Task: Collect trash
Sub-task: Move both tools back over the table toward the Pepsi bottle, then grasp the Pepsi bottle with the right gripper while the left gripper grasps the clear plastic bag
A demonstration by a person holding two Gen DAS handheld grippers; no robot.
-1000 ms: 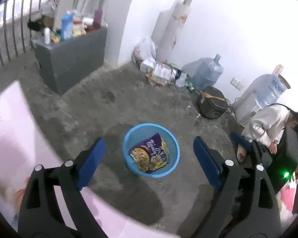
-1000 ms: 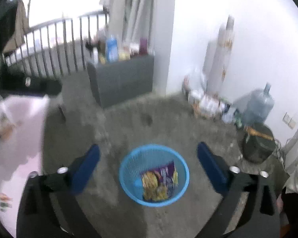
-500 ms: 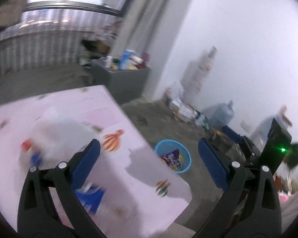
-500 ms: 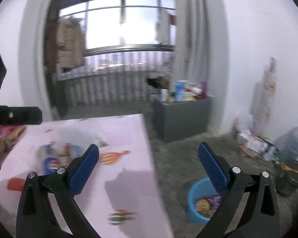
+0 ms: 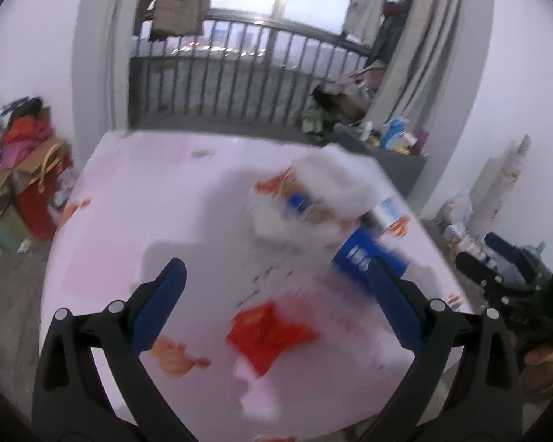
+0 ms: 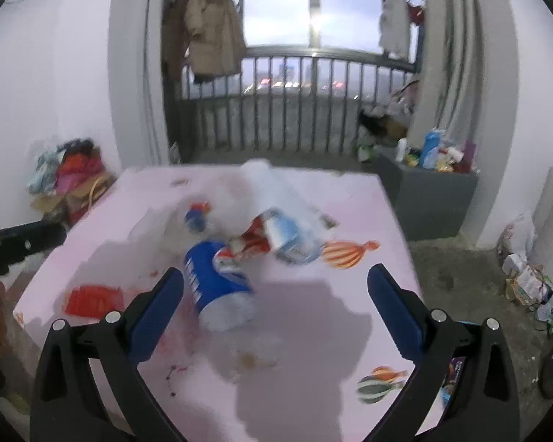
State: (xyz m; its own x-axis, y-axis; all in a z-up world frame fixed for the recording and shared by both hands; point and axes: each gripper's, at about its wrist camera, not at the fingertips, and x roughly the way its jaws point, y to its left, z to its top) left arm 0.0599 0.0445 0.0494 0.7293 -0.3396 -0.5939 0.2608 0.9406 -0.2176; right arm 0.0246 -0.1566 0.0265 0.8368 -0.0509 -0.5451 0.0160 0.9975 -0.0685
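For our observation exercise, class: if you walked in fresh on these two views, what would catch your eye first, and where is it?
Probably the pink table, strewn with trash: a blue can lies on its side near the middle, with a red wrapper by the left edge and a blurred white bag behind. Both tools, left and right, hang open over it, holding nothing. Beyond, a coat hangs at the railed window.

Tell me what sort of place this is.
Probably a lived-in flat, in a room that opens onto a balcony. A coat hangs at the railing, boxes and clothes are piled by the wall, and a pink table holds trash such as a blue can.
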